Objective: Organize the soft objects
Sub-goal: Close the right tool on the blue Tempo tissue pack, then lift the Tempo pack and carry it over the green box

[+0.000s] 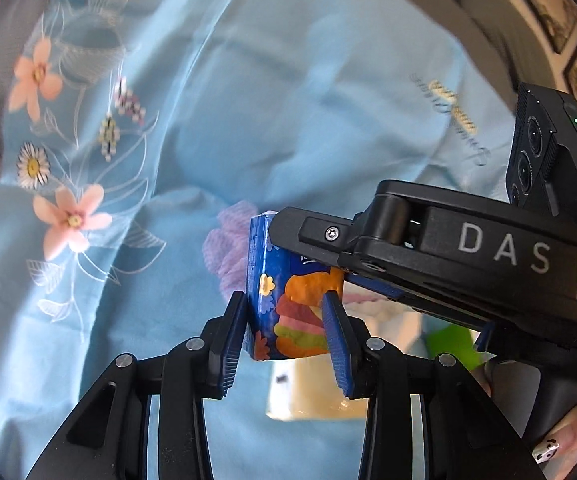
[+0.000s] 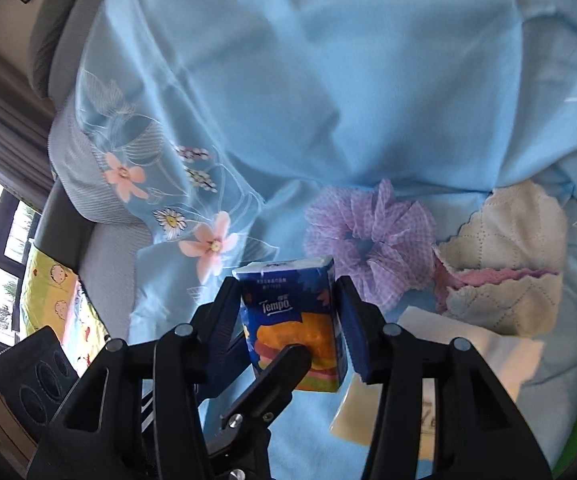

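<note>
Both hand-held grippers are meeting on one Tempo tissue pack [image 1: 288, 304], which is hanging in the air above the light blue floral bedsheet [image 1: 216, 112] rather than lying on it. The left hand-held gripper [image 1: 286, 332] is pinching the pack near its lower end, its blue pads pressing both sides. The right hand-held gripper [image 2: 290, 316] is straddling the same pack; its jaws are standing a little apart, the left pad touching the wrapper, but whether the right pad is pressing cannot be told. Judging by this, a hand-over or a joint lift of the pack is under way, and the tidying looks early. On the sheet beyond, a lilac gingham scrunchie [image 2: 372, 232] is lying loose, just beside a crumpled cream quilted cloth with a pink edge [image 2: 508, 256]. Near the right hand-held gripper a flat white tissue [image 2: 468, 344] is resting on the sheet, and a pale yellow packet [image 2: 352, 412] is lying partly hidden under the jaw. No bin or basket is showing, so all of these probably remain to be gathered, and the pack has yet to be set anywhere.
</note>
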